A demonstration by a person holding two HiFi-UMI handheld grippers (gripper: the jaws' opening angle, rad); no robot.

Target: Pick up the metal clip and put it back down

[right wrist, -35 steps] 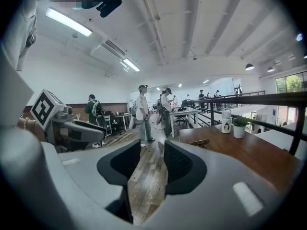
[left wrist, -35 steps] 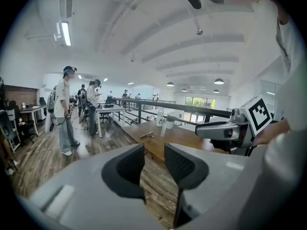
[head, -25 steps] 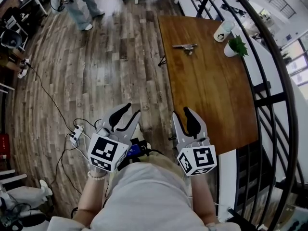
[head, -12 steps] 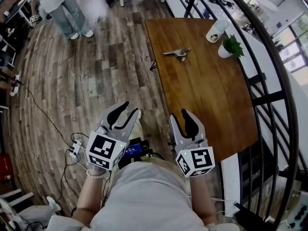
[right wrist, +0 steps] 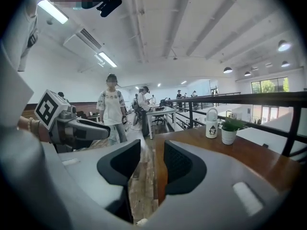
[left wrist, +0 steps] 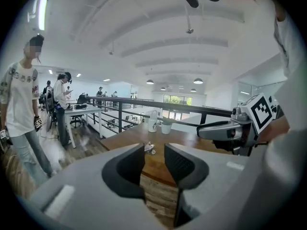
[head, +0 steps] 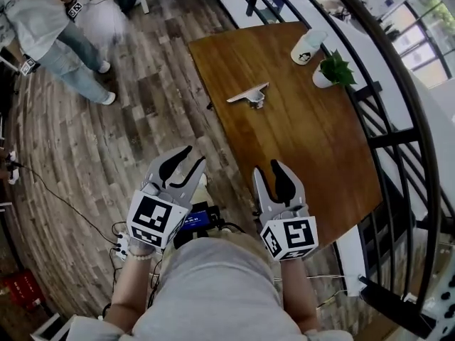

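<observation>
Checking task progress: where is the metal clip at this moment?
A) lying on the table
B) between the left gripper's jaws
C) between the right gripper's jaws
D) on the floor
A: the clip lies on the table, ahead of the left gripper and right gripper, both open and empty.

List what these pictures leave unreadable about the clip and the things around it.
- Metal clip: too small in the head view and the left gripper view to read its shape or handles; it does not show in the right gripper view.
- Print on the white cup: too small in every view.
- Bystander: cut off by the head view's top-left edge.
</observation>
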